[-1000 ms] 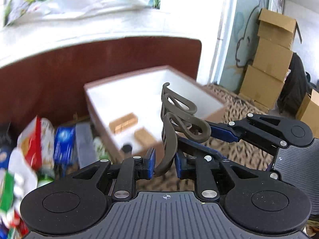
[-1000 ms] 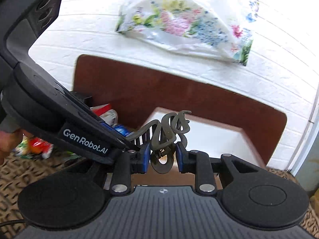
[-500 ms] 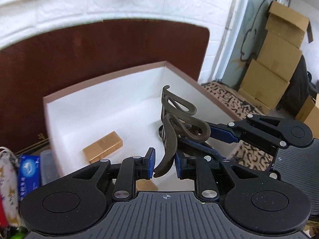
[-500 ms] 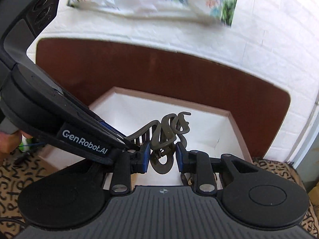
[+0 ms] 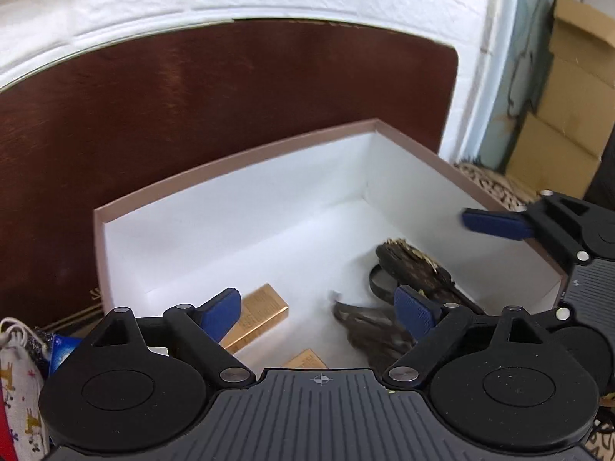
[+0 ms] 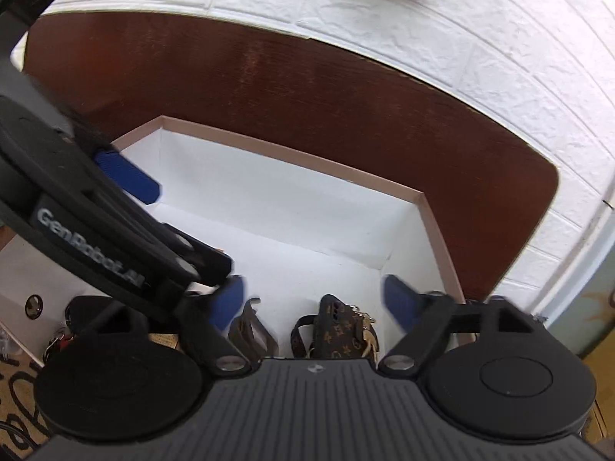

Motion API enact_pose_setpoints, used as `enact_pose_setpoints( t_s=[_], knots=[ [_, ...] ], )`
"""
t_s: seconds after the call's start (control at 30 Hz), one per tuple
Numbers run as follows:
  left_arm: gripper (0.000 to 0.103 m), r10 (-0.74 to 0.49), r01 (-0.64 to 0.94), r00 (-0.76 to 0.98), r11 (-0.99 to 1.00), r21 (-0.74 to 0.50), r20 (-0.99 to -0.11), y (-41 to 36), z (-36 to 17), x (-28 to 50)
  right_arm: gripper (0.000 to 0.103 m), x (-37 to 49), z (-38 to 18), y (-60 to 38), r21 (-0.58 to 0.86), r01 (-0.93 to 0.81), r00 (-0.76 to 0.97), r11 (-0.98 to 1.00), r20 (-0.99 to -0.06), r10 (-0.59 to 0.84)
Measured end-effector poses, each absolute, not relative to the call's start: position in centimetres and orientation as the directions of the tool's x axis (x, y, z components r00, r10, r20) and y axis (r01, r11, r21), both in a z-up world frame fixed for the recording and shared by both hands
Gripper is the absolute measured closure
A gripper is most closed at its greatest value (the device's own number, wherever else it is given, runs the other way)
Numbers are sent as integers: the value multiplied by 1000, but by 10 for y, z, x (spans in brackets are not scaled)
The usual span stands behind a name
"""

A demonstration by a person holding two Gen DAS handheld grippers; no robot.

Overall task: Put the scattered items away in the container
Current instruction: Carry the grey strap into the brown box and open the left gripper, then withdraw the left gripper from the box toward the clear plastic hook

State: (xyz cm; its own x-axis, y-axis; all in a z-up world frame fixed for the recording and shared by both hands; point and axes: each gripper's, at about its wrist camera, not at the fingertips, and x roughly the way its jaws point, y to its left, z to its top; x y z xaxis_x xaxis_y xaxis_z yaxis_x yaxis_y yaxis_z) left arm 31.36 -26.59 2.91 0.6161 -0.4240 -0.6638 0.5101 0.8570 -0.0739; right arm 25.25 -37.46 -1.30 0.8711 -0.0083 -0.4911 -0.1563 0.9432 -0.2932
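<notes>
Opening fingers [image 5: 221,313], hair clip [image 5: 371,332] now boxed

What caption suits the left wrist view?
Left gripper opening above the white box, the dark hair claw dropping beside gold bars and a monogram pouch.

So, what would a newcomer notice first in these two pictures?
The white-lined box before the dark brown board stands out. On its floor lie a brown monogram pouch, a dark hair claw and two gold bars; both grippers are opening above, empty.
</notes>
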Motion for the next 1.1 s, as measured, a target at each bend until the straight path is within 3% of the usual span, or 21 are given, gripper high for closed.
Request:
enact_pose_setpoints(
  t_s=[0.17,0.77,1.1],
  knots=[
    [6,-387,492,626,870,-42,-677,-264,32,303,2,244,-15,-367,-315,-130,869,940,-493,-45],
    [4,-369,475,712,879,24,-597,-238,62,238,0,201,6,-340,-307,-166,875,937,-484,-4],
    [0,-381,417,783,908,-38,-492,-185,79,155,0,128,25,-313,-219,-158,924,963,-377,66]
  ],
)
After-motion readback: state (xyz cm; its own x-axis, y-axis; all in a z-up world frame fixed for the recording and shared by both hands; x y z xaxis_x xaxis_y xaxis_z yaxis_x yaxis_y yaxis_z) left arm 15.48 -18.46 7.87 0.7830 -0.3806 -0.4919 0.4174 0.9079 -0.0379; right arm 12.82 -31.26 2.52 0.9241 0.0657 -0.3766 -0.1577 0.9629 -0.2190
